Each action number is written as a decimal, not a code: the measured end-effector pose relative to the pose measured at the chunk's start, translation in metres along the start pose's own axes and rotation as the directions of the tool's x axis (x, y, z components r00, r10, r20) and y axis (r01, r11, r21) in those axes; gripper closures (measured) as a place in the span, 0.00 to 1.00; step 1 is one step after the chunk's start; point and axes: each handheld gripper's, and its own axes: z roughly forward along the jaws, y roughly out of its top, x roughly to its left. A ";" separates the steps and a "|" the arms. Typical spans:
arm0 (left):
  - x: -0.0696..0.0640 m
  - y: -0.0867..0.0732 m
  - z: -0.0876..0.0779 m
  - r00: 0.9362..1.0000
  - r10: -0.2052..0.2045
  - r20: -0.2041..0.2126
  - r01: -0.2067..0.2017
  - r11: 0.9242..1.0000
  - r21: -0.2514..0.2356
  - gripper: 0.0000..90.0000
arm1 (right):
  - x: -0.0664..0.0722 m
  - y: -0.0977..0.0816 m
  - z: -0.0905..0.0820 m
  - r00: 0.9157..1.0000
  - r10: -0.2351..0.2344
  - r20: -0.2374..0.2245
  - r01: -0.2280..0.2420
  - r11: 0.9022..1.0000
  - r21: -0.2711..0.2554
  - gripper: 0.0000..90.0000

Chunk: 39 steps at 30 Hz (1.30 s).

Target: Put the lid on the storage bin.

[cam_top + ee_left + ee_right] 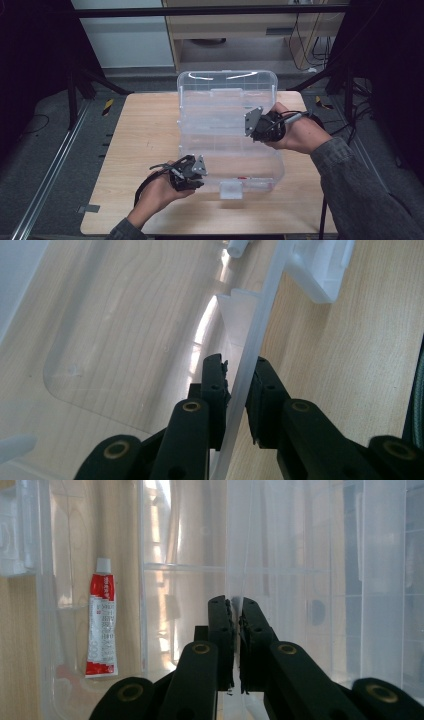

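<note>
A clear plastic storage box [260,167] stands on the wooden table [145,130] with its lid [225,95] raised upright. My left gripper [201,174] is at the box's front left corner. In the left gripper view, my left gripper [240,371] is shut on the box's thin translucent wall [260,325], one jaw inside and one outside. My right gripper [248,130] is at the lid's right side. In the right gripper view, my right gripper [234,602] is shut on a thin edge of the lid [280,555]. A red and white tube [102,625] lies inside the box.
A white latch [231,190] hangs at the box's front wall, near the table's front edge. Bare wood lies left of the box. Dark frame legs [80,85] and cables stand beyond the table's back corners, and a cabinet [240,30] is behind.
</note>
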 end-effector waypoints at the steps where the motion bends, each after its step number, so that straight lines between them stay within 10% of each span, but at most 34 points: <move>1: 0.000 0.000 0.000 1.000 0.000 0.001 0.000 1.000 0.000 0.88 | 0.001 0.000 0.000 1.000 0.001 0.000 -0.001 1.000 -0.002 0.96; 39: -0.002 -0.002 0.000 1.000 -0.019 0.013 0.020 1.000 -0.013 0.86 | 0.029 -0.011 -0.005 0.999 0.015 -0.030 -0.016 1.000 -0.023 0.94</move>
